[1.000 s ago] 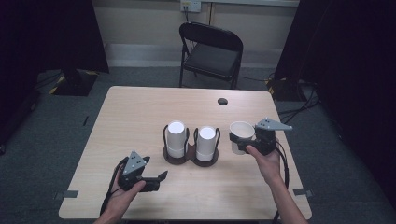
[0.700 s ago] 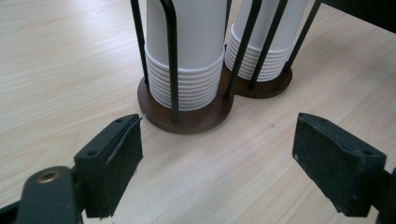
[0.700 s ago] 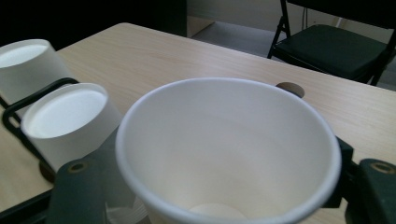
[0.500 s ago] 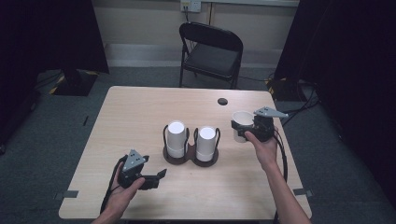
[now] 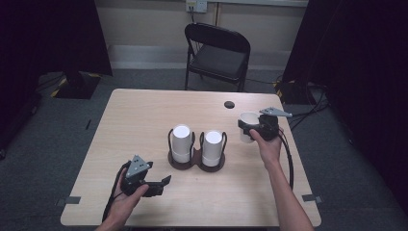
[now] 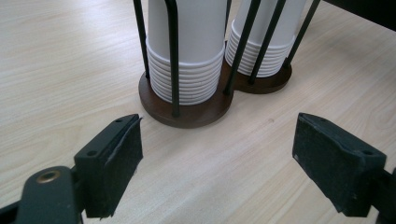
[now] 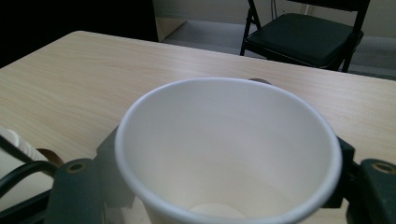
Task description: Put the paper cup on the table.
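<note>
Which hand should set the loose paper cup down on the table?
Right. The right gripper already clamps the paper cup upright; the left gripper stands open by the cup holder.

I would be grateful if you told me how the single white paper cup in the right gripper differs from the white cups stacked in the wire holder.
The single white paper cup stands mouth up, clamped by the right gripper; the stacked white paper cups sit mouth down, bottoms showing on top. The single cup is alone at the table's right side; the stacked cups nest in two columns inside the black wire holder on brown round bases. Both are plain white paper.
</note>
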Motion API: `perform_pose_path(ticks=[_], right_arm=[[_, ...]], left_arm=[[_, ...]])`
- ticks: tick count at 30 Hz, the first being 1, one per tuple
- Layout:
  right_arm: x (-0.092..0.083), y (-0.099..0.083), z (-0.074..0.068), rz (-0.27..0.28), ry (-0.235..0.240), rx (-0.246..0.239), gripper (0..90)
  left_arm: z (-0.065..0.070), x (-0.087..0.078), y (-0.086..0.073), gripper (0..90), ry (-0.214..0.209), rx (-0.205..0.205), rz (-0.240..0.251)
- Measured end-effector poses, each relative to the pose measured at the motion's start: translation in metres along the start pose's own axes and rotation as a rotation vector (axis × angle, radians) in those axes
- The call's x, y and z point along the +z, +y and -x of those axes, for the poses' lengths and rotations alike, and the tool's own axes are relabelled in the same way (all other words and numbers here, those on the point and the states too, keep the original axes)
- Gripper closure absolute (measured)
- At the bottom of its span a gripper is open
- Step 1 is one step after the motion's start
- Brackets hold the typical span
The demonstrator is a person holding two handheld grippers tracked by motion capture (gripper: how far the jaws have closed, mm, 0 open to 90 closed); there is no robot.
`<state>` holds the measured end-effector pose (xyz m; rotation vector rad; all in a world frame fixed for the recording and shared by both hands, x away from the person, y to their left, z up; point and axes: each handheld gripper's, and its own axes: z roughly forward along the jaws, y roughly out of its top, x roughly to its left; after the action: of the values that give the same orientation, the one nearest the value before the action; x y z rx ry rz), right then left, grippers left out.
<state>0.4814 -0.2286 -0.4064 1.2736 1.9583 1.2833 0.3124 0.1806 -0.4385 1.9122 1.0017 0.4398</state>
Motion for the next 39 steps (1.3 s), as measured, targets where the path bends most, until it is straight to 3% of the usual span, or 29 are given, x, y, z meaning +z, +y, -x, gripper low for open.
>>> perform_pose_path(ticks=[5, 11, 13, 25, 30, 32, 37, 39], right_arm=[[0.012, -0.006, 0.004, -0.003, -0.026, 0.004, 26.7], [0.025, -0.012, 0.007, -0.021, -0.025, 0.024, 26.5], [0.028, -0.014, 0.007, -0.025, -0.028, 0.021, 26.4], [0.047, -0.03, 0.003, -0.06, -0.057, -0.012, 26.3], [0.046, -0.038, 0.004, -0.047, -0.073, -0.009, 25.9], [0.044, -0.041, 0.002, -0.043, -0.077, -0.02, 25.7], [0.037, -0.047, 0.002, -0.036, -0.076, -0.034, 25.4], [0.034, -0.048, 0.0, -0.049, -0.083, -0.044, 25.3]], left_arm=[[0.001, 0.001, -0.001, 16.4, -0.012, -0.001, -0.007], [0.0, 0.001, -0.001, 16.5, -0.001, 0.005, -0.007], [0.0, 0.001, -0.002, 16.6, -0.006, -0.007, -0.007], [0.001, 0.005, -0.003, 17.0, -0.025, 0.011, -0.039], [0.001, 0.004, -0.002, 17.0, -0.02, 0.019, -0.033], [0.001, 0.004, -0.003, 17.0, -0.004, 0.004, -0.031], [-0.001, 0.005, -0.003, 17.1, -0.01, -0.008, -0.035], [0.0, 0.005, -0.002, 17.1, -0.01, 0.007, -0.034]])
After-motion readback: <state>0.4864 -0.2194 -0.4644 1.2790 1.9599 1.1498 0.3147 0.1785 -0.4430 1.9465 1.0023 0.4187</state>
